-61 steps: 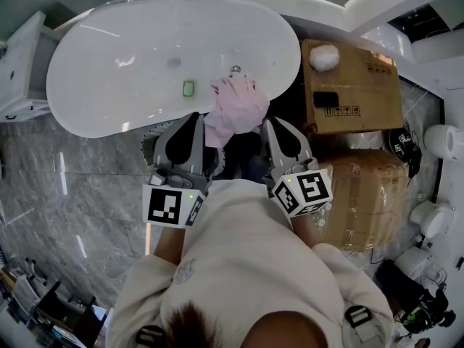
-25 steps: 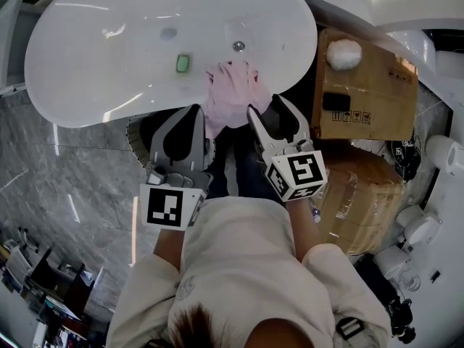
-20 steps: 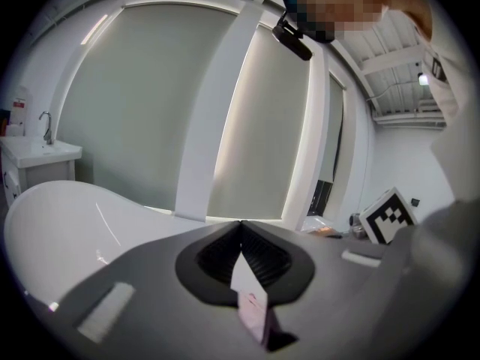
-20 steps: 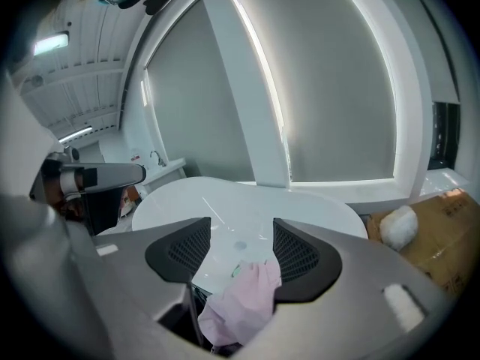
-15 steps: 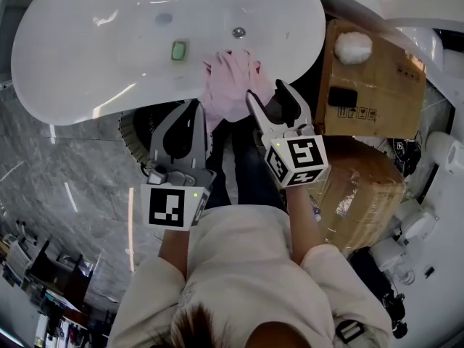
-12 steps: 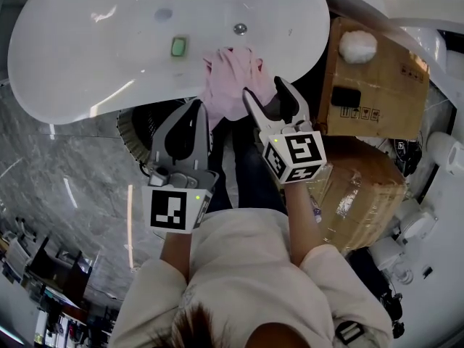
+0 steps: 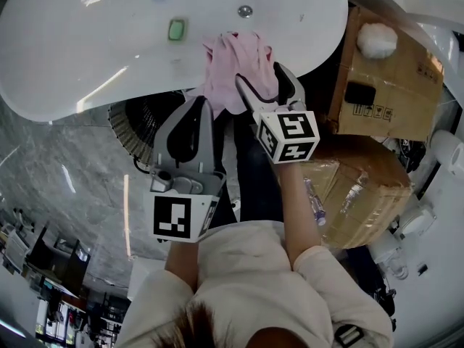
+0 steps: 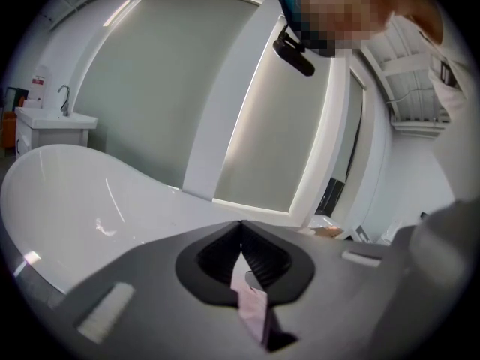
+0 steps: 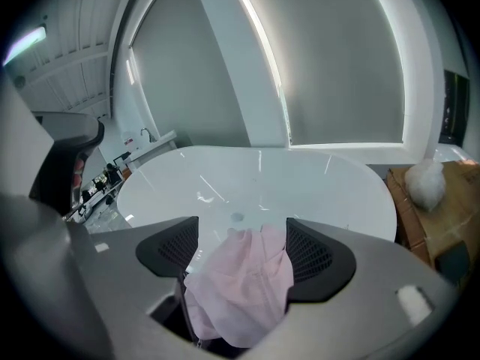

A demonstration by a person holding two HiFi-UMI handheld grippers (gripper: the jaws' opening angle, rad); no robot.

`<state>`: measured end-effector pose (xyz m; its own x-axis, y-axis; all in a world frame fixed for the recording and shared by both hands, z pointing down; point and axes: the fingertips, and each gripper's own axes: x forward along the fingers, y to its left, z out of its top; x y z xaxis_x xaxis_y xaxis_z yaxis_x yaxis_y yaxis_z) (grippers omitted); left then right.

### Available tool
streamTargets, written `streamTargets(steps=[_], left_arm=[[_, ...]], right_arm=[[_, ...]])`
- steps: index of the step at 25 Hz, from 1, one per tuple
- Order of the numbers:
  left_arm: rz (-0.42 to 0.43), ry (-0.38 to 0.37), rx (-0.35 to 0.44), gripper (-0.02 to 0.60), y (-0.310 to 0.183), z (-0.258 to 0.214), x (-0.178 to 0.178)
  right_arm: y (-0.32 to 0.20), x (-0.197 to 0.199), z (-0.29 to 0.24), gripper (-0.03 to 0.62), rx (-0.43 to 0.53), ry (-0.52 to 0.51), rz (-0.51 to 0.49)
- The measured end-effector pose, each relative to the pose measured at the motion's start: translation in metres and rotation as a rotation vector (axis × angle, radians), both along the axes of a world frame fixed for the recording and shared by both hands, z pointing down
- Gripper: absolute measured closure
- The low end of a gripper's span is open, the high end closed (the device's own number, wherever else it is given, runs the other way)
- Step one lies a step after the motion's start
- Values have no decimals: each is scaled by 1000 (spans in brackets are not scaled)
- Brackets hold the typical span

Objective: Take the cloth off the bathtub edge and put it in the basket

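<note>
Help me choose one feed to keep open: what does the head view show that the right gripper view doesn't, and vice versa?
Head view only: the dark basket by the bathtub, a small green thing inside the tub, and a second, plastic-wrapped box. Right gripper view only: the wall panels behind the tub and a washstand to its left. Both: the tub, the pink cloth on its edge, between the right gripper's fingers, which have just been opening, and the cardboard box with a white puff on it.

No legible text — none anywhere
</note>
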<state>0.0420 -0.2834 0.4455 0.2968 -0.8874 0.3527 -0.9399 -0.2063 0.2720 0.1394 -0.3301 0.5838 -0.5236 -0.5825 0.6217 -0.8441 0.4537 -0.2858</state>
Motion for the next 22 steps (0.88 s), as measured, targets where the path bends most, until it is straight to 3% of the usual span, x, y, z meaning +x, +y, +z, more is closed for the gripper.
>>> streamTargets(steps=[8, 18, 22], left_arm=[[-9, 24, -36, 574, -1, 42, 5], [-29, 40, -69, 574, 4, 68, 7], [-41, 45, -74, 574, 3, 68, 5]], right_arm=[[-2, -4, 61, 203, -41, 61, -10], [10, 1, 133, 137, -182, 140, 1], [12, 3, 143, 138, -141, 106, 24]])
